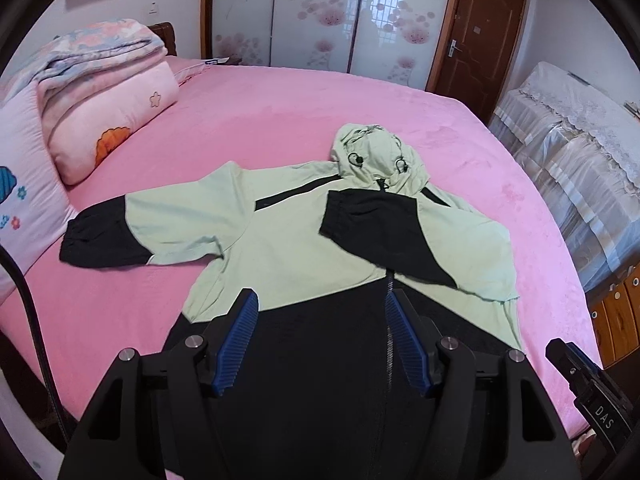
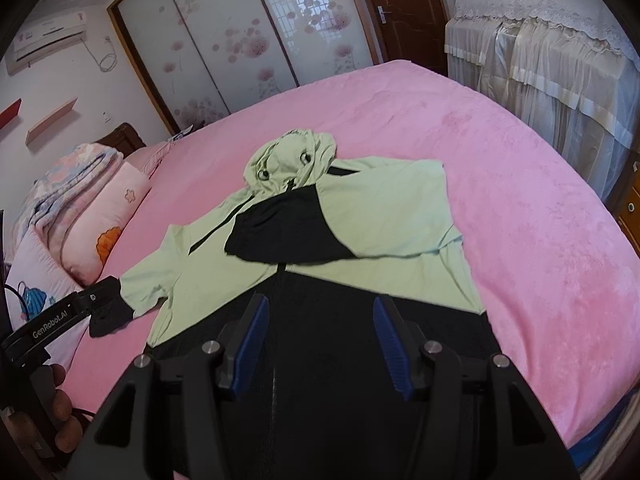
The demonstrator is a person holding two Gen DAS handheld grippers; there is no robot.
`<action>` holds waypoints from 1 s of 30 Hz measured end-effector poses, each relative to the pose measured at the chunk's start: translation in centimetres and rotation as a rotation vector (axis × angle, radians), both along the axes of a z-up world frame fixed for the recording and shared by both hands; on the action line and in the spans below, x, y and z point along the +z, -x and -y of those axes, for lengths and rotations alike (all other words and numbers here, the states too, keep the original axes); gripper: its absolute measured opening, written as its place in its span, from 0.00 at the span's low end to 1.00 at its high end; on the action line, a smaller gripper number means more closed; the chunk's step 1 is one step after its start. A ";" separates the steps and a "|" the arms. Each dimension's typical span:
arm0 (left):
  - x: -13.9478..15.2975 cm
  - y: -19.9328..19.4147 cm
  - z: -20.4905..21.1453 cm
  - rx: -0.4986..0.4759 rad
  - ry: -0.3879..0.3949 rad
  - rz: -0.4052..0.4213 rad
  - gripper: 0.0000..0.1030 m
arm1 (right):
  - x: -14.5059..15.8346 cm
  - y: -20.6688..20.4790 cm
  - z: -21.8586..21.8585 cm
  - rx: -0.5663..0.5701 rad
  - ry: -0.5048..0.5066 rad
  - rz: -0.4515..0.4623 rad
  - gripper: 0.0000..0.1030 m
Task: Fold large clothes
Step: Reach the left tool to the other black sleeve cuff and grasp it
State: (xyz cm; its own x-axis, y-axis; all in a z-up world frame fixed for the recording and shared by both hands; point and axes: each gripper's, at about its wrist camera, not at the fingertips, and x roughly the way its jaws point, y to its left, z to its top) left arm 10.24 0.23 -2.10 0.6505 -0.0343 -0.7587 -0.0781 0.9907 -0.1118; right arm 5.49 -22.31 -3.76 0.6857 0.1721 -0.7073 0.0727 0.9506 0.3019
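Observation:
A light green and black hooded jacket point(image 1: 288, 240) lies front-up on the pink bed point(image 1: 280, 120). Its hood point(image 1: 376, 156) points away from me. The right sleeve point(image 1: 380, 232) is folded across the chest; the left sleeve point(image 1: 112, 236) lies stretched out to the left. My left gripper point(image 1: 320, 312) is open and empty, above the jacket's black lower part. My right gripper point(image 2: 320, 320) is open and empty above the same black part point(image 2: 320, 360). The jacket point(image 2: 384, 216) fills the middle of the right wrist view, with the outstretched sleeve's cuff point(image 2: 112, 320) at left.
Pillows and folded quilts point(image 1: 100, 92) are stacked at the bed's left end. A covered cabinet point(image 1: 580, 160) stands to the right of the bed. Sliding wardrobe doors point(image 1: 312, 12) and a brown door point(image 1: 476, 36) are behind. The left gripper's body point(image 2: 60, 316) shows at the right view's left edge.

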 end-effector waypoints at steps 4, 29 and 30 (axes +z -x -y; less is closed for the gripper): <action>0.1 1.9 -2.0 0.004 0.015 0.002 0.63 | -0.2 1.1 -2.0 0.037 0.023 -0.008 0.53; -1.4 -0.6 -28.5 0.243 0.137 -0.091 0.63 | 2.7 -5.8 -20.7 0.307 0.138 0.108 0.53; -2.4 -1.2 -30.4 0.271 0.160 -0.106 0.63 | 2.5 -6.6 -21.3 0.309 0.141 0.108 0.53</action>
State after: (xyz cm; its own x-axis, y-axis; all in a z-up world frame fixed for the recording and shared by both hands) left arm 11.42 30.61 -4.52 0.5696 0.0049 -0.8219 -0.3557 0.9030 -0.2411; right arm 12.07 -1.03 -1.24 0.6884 0.2890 -0.6653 -0.2503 0.9555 0.1561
